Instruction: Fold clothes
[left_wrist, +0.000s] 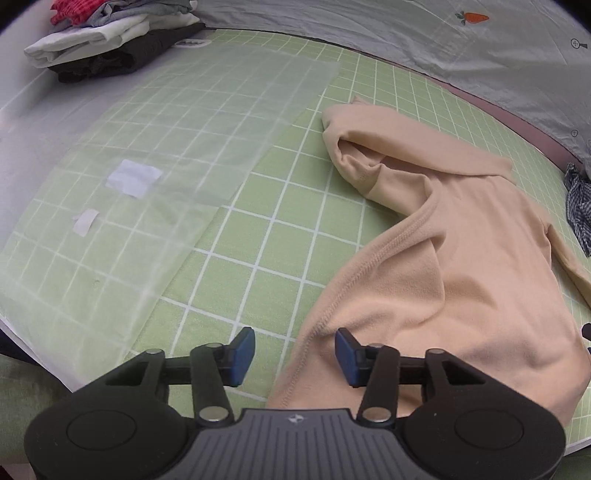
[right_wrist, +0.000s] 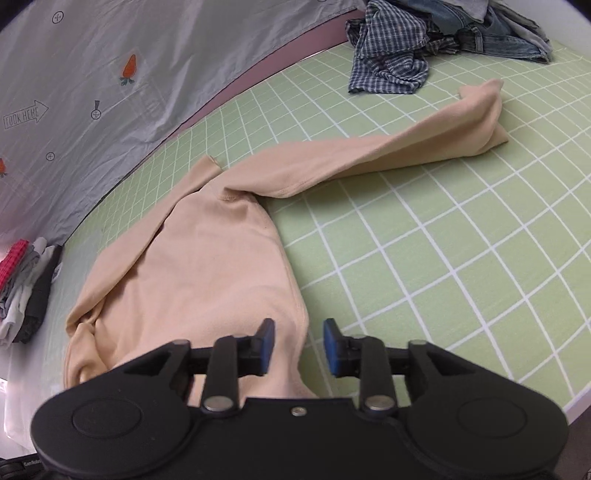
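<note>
A beige long-sleeved shirt lies spread on the green checked mat. One sleeve is bunched up toward the back. In the right wrist view the shirt has its other sleeve stretched out to the right. My left gripper hovers open over the shirt's stitched hem edge, which runs between the blue pads without touching them. Open too, my right gripper sits above the shirt's lower side edge, and its pads press on nothing.
A stack of folded clothes sits at the mat's far left corner. A translucent plastic sheet covers the mat's left part. A crumpled checked shirt and jeans lie at the far right. A grey carrot-print cloth hangs behind.
</note>
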